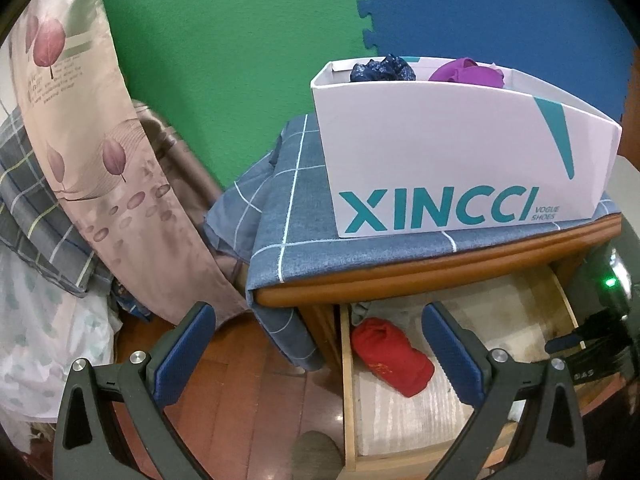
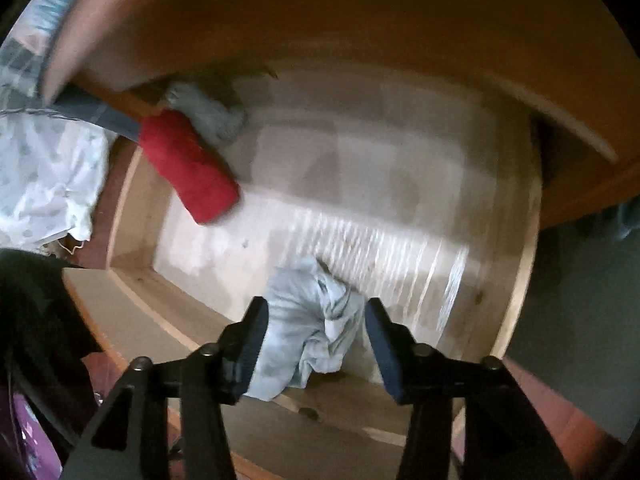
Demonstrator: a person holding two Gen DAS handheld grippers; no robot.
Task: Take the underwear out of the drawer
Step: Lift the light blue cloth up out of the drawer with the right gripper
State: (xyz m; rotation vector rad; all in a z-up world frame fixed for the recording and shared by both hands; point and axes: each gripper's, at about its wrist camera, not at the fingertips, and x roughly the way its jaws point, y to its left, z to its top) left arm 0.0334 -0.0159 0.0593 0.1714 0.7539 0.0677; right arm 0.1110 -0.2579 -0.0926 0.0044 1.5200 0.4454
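Note:
The wooden drawer (image 1: 347,380) stands pulled out under the bedside table. Lying in it are a rolled red underwear (image 1: 394,360) (image 2: 188,168), a grey piece (image 2: 208,114) behind it, and a crumpled light-blue underwear (image 2: 312,320) near the front wall. My right gripper (image 2: 316,308) points down into the drawer (image 2: 132,208), open, its jaws on either side of the light-blue piece; the right pad stands clear of the cloth. My left gripper (image 1: 318,316) hovers open in front of the table with nothing between its fingers.
A white XINCCI shoebox (image 1: 440,152) on the cloth-covered tabletop (image 1: 296,216) holds a dark-blue garment (image 1: 382,68) and a purple one (image 1: 466,72). A pink floral sheet (image 1: 100,120) hangs at left. Wooden floor (image 1: 248,380) lies below, and foam mats (image 1: 220,40) are behind.

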